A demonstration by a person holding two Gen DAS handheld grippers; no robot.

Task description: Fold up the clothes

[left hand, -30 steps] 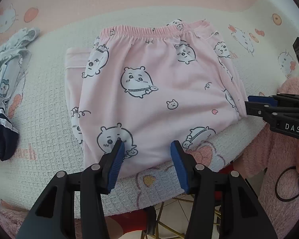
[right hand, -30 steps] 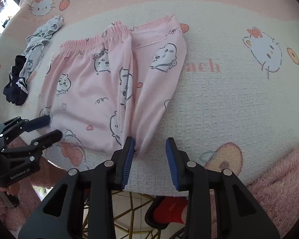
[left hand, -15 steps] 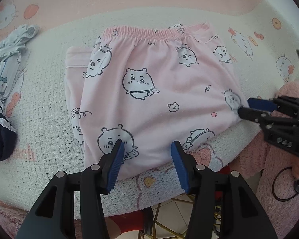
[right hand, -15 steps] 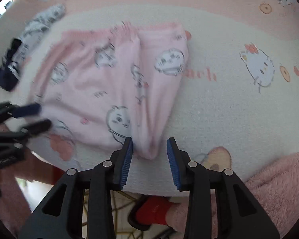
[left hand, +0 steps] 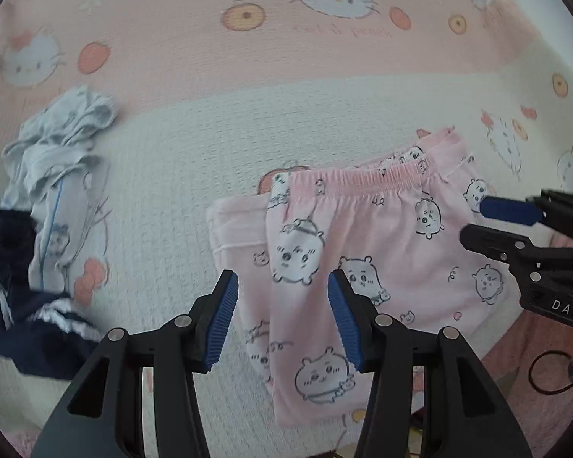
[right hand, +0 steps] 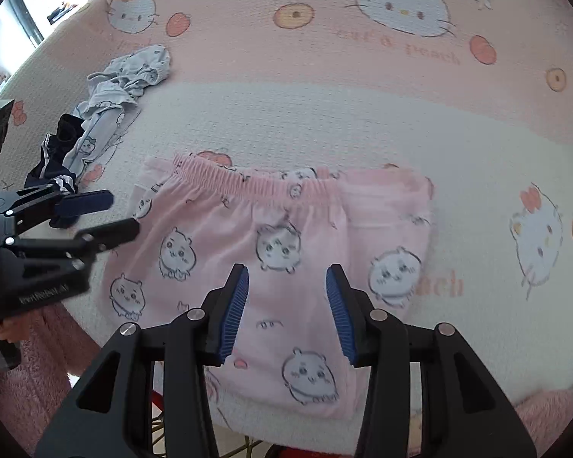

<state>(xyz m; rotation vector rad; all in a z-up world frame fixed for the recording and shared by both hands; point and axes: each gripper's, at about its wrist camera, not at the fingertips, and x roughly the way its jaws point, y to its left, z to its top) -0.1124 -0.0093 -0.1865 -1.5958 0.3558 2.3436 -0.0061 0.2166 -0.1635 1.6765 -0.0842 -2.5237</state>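
Note:
Pink pyjama trousers [left hand: 363, 252] [right hand: 271, 252] with a white cartoon-animal print lie folded flat on the bed, elastic waistband at the far side. My left gripper [left hand: 280, 320] hovers open above their left part, nothing between its blue pads. My right gripper [right hand: 286, 311] is open too, above the trousers' near middle, holding nothing. Each gripper shows in the other's view: the right gripper [left hand: 496, 223] at the trousers' right edge, the left gripper [right hand: 103, 213] at their left edge.
A pink and cream cartoon-cat blanket [left hand: 210, 145] [right hand: 324, 114] covers the bed. A crumpled light-blue garment [left hand: 57, 152] [right hand: 126, 76] and a navy one with white stripes [left hand: 26, 313] [right hand: 53, 160] lie to the left. The bed's near edge runs just under the grippers.
Both grippers have pulled back and up from the trousers' near hem, staying open. The views now take in more of the bed, and the trousers lie lower and smaller in frame.

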